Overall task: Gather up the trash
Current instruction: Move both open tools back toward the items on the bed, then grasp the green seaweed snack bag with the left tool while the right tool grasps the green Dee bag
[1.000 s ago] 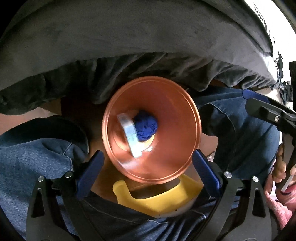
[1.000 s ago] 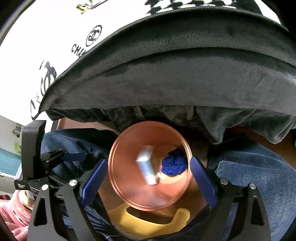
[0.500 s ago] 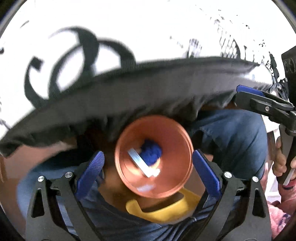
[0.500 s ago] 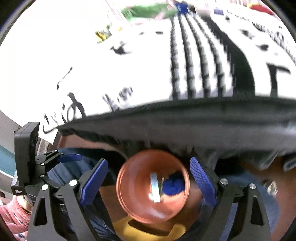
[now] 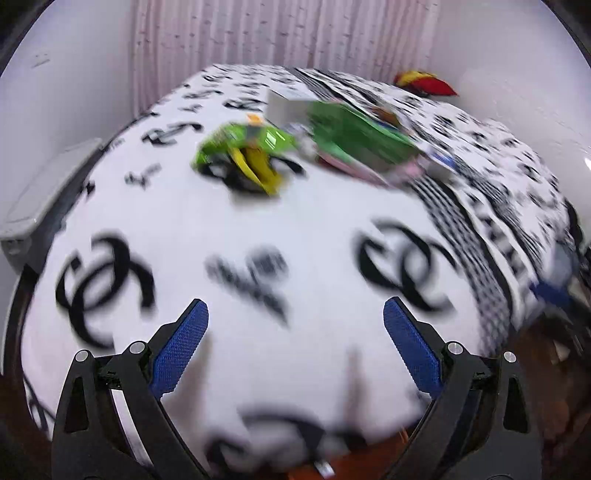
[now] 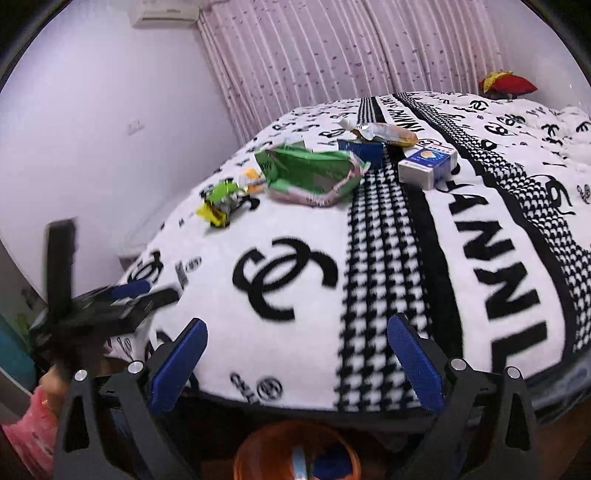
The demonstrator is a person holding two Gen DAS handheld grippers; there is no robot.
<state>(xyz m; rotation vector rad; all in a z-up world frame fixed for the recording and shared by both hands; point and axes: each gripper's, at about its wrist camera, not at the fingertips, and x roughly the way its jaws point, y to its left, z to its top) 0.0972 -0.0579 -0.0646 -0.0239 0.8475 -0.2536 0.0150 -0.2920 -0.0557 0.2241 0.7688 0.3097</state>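
Note:
Trash lies on a bed with a black-and-white blanket (image 6: 369,258). A crumpled green and yellow wrapper (image 6: 221,201) (image 5: 247,151) lies at the left. A large green bag (image 6: 314,170) (image 5: 362,144) lies beside it. A blue and white box (image 6: 428,162), a dark blue carton (image 6: 364,149) and a foil snack wrapper (image 6: 384,133) lie further back. An orange bin (image 6: 295,454) with a blue wad inside sits below the bed edge. My left gripper (image 5: 295,350) is open and empty; it also shows in the right wrist view (image 6: 122,299). My right gripper (image 6: 295,363) is open and empty.
A red and yellow cushion (image 6: 506,85) lies at the bed's far right corner. A pink curtain (image 6: 332,55) hangs behind the bed. A white wall (image 6: 92,129) runs along the left side. An air conditioner (image 6: 162,14) is mounted up high.
Both grippers have swung up from the orange bin to face the bed top. The bin has dropped to the bottom of the right wrist view and out of the left.

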